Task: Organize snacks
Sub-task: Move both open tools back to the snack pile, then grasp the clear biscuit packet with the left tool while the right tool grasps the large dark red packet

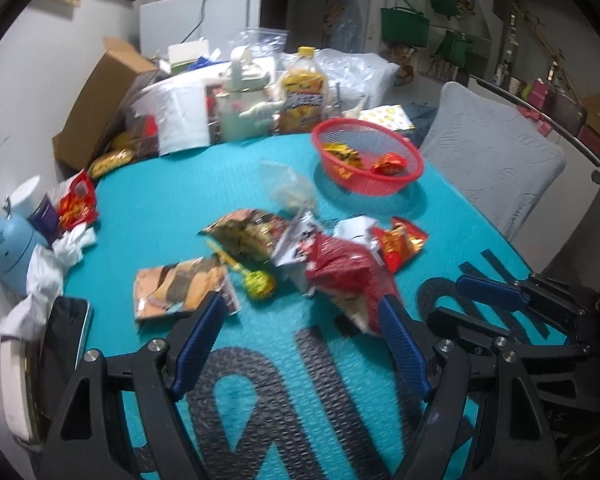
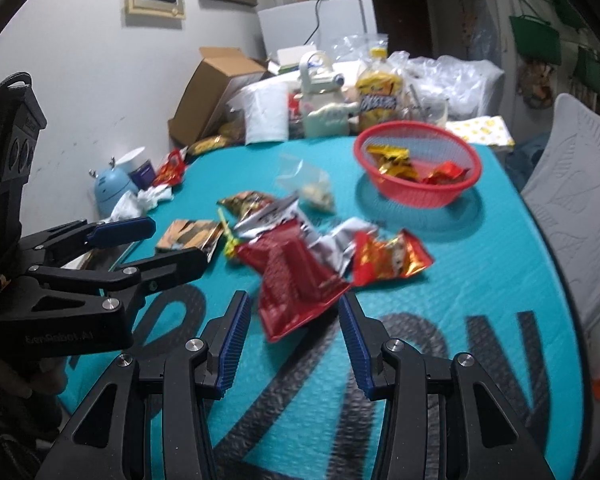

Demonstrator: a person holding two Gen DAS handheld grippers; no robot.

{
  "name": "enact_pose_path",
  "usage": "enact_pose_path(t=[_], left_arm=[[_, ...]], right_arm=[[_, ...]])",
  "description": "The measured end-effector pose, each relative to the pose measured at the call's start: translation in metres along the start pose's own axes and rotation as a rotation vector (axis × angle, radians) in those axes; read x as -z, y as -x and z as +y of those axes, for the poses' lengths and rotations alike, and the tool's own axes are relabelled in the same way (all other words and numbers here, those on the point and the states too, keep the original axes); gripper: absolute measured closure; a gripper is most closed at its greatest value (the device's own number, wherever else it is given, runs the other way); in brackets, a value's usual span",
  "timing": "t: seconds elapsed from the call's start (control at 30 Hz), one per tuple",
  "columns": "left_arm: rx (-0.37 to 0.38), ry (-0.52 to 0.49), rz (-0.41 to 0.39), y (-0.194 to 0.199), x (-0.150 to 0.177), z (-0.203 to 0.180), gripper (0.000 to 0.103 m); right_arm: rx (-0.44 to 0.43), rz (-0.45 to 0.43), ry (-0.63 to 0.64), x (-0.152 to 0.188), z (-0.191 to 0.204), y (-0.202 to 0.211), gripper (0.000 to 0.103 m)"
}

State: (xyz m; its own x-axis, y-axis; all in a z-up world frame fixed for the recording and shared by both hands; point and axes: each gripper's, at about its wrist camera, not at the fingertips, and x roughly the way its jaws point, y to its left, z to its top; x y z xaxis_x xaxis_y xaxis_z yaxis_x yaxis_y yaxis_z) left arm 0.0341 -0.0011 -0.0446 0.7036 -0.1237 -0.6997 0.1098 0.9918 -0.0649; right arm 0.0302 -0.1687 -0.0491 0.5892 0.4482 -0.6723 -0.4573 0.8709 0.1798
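Several snack packets lie loose on the teal mat (image 1: pixel 172 208): a big red bag (image 1: pixel 344 272) (image 2: pixel 296 280), a small orange-red packet (image 1: pixel 404 244) (image 2: pixel 392 258), an orange-brown packet (image 1: pixel 180 288) (image 2: pixel 188 234), a dark packet (image 1: pixel 244 232), a clear bag (image 1: pixel 288 188) (image 2: pixel 308 184) and a yellow lollipop (image 1: pixel 256 280). A red basket (image 1: pixel 368 160) (image 2: pixel 418 164) at the far side holds a few packets. My left gripper (image 1: pixel 302 320) is open and empty, just short of the red bag. My right gripper (image 2: pixel 292 320) is open and empty around the red bag's near corner.
Clutter lines the far edge: a cardboard box (image 1: pixel 100 108), a white tub (image 1: pixel 180 116), a white jug (image 1: pixel 244 100) and a yellow jar (image 1: pixel 302 96). A blue gadget (image 1: pixel 12 248), tissues and a phone (image 1: pixel 64 340) sit at the left. A grey chair (image 1: pixel 496 164) stands at the right.
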Motion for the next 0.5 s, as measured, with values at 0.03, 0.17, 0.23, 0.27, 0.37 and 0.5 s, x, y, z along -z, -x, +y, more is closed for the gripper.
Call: enact_pose_path(t=[0.03, 0.17, 0.23, 0.27, 0.37, 0.5], left_arm=[[-0.007, 0.014, 0.003, -0.002, 0.003, 0.005, 0.025], [-0.015, 0.064, 0.015, -0.006, 0.01, 0.02, 0.025], [-0.023, 0.091, 0.018, -0.006, 0.013, 0.028, 0.025], [-0.029, 0.101, 0.02, -0.007, 0.014, 0.032, 0.025], [-0.05, 0.132, 0.026, -0.009, 0.017, 0.042, 0.025], [-0.072, 0.168, 0.039, -0.014, 0.019, 0.055, 0.025]], right_arm=[[-0.005, 0.007, 0.004, 0.001, 0.002, -0.004, 0.054], [-0.018, 0.026, 0.013, 0.001, 0.006, -0.017, 0.048], [-0.025, 0.034, 0.022, -0.001, 0.008, -0.025, 0.044], [-0.025, 0.037, 0.026, -0.003, 0.009, -0.028, 0.044], [-0.031, 0.043, 0.049, -0.009, 0.014, -0.037, 0.044], [-0.025, 0.05, 0.091, -0.014, 0.019, -0.049, 0.044]])
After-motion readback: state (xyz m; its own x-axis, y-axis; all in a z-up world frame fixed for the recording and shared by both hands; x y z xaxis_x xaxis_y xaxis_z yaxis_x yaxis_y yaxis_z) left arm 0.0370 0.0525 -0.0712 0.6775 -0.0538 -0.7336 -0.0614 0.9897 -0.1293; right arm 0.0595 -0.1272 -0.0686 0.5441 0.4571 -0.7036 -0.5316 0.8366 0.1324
